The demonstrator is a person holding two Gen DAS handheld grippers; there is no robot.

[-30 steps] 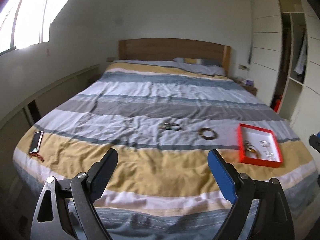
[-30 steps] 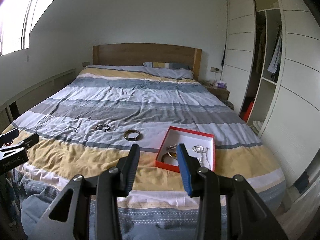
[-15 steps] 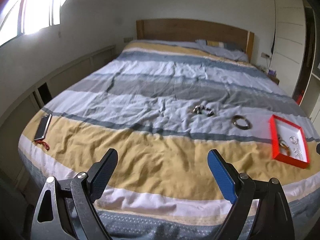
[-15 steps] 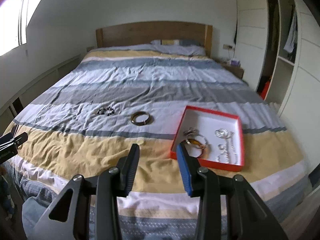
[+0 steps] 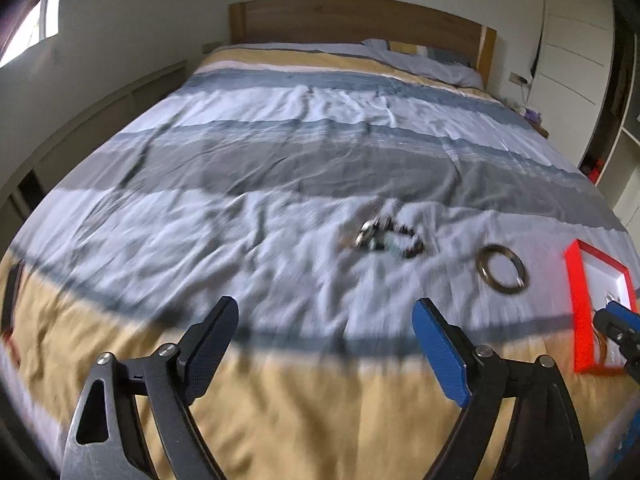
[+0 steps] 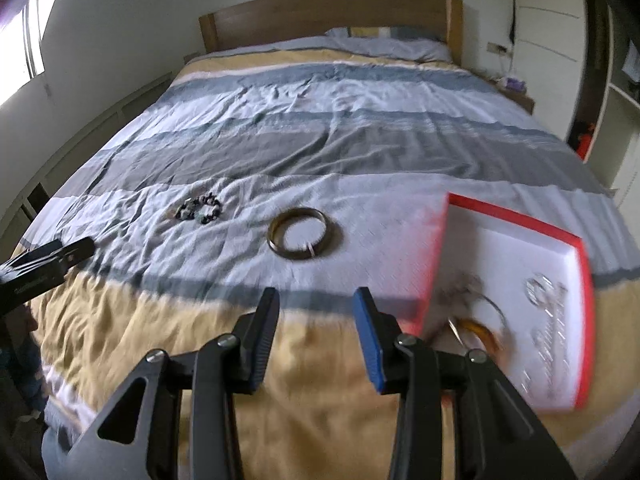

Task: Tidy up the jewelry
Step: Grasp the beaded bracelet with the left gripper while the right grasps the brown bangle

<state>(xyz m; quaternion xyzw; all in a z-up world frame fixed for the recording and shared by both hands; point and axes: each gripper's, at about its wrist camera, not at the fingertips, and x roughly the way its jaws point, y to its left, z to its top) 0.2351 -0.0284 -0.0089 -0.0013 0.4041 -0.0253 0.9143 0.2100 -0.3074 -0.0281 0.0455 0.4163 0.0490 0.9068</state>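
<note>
Showing only rightward: tray contents; left gripper, right gripper both spread, empty.

Colours on the striped bed

The duvet has wide bands of yellow, white, grey and blue. On its white band lie a dark bronze bangle and a black-and-pale beaded bracelet. Right of the bangle, the box is red-rimmed, white inside. The headboard is brown wood.

One bangle, one beaded bracelet, one red tray, two hand-held grippers
</note>
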